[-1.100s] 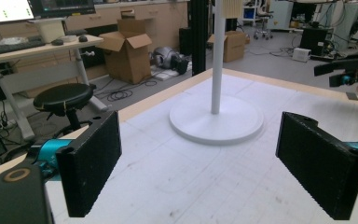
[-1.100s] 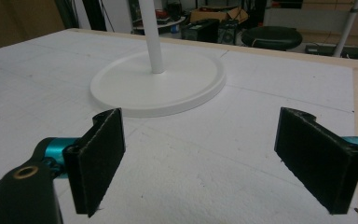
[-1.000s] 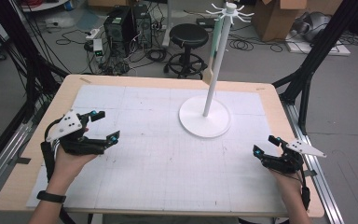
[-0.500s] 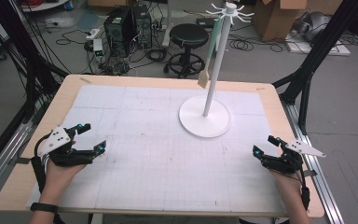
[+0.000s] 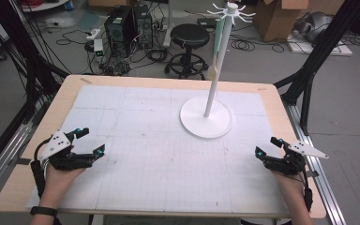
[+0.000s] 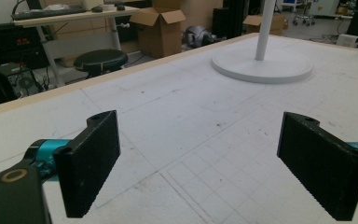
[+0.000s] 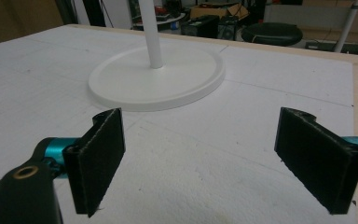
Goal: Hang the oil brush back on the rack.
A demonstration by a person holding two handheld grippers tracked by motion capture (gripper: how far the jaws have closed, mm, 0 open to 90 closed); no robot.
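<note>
Stand (image 5: 206, 123) looks rigid, prob. top-heavy; grab pole (image 5: 214, 75) low. Left gripper (image 5: 90, 141), right gripper (image 5: 266, 146) well short of it, jaws spread, empty.

We see a grey floor (image 5: 18, 93) around the wooden table (image 5: 23, 187). At 12 o'clock stands a black round stool (image 5: 189, 35); at 11 o'clock, black computer towers (image 5: 126, 26) amid cables; at 1 o'clock, a cardboard box (image 5: 274, 18). Black frame struts (image 5: 326, 44) rise at 2 o'clock.
</note>
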